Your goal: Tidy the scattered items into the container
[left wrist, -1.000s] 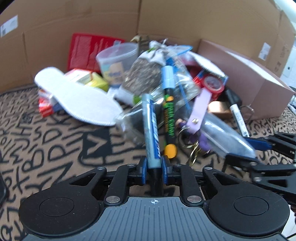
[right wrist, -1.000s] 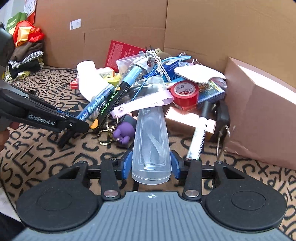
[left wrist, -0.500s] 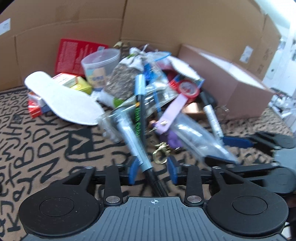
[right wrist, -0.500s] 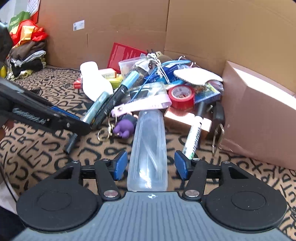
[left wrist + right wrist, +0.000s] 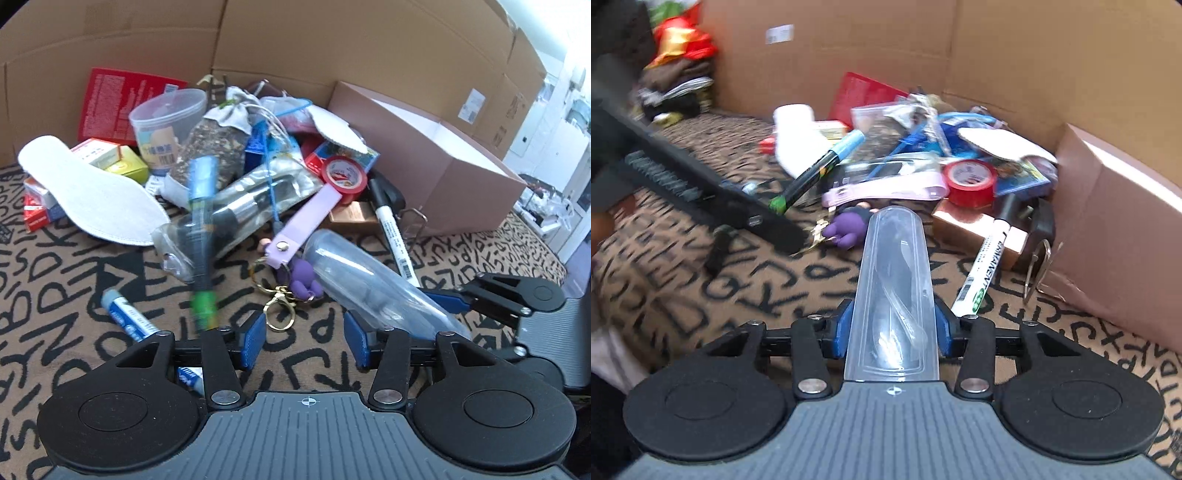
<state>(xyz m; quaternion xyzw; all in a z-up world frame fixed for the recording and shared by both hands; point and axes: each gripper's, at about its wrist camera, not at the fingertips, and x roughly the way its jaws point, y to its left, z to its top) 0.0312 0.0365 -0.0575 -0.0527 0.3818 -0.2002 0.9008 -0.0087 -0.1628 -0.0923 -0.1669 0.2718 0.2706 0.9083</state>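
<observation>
My left gripper (image 5: 304,341) hangs over the patterned rug with its jaws opening and nothing between them. A blue marker (image 5: 125,317) lies on the rug just left of it. A black marker with a blue cap (image 5: 201,236) looks blurred against the pile. My right gripper (image 5: 894,328) is closing, and its blue pads press both sides of a clear plastic case (image 5: 895,295). That case (image 5: 369,288) shows at the right of the left wrist view. The open pink-brown cardboard box (image 5: 1115,229) stands to the right.
A pile holds a white insole (image 5: 88,192), a plastic cup (image 5: 166,129), red tape (image 5: 971,181), a lilac strap with a purple key charm (image 5: 301,277) and a white permanent marker (image 5: 982,273). Tall cardboard walls (image 5: 295,44) close the back. The left gripper's arm (image 5: 701,192) crosses the left side.
My left gripper opened and let go of the blue marker, which now lies on the rug. The right jaws loosened around the clear case, then closed on it again.
</observation>
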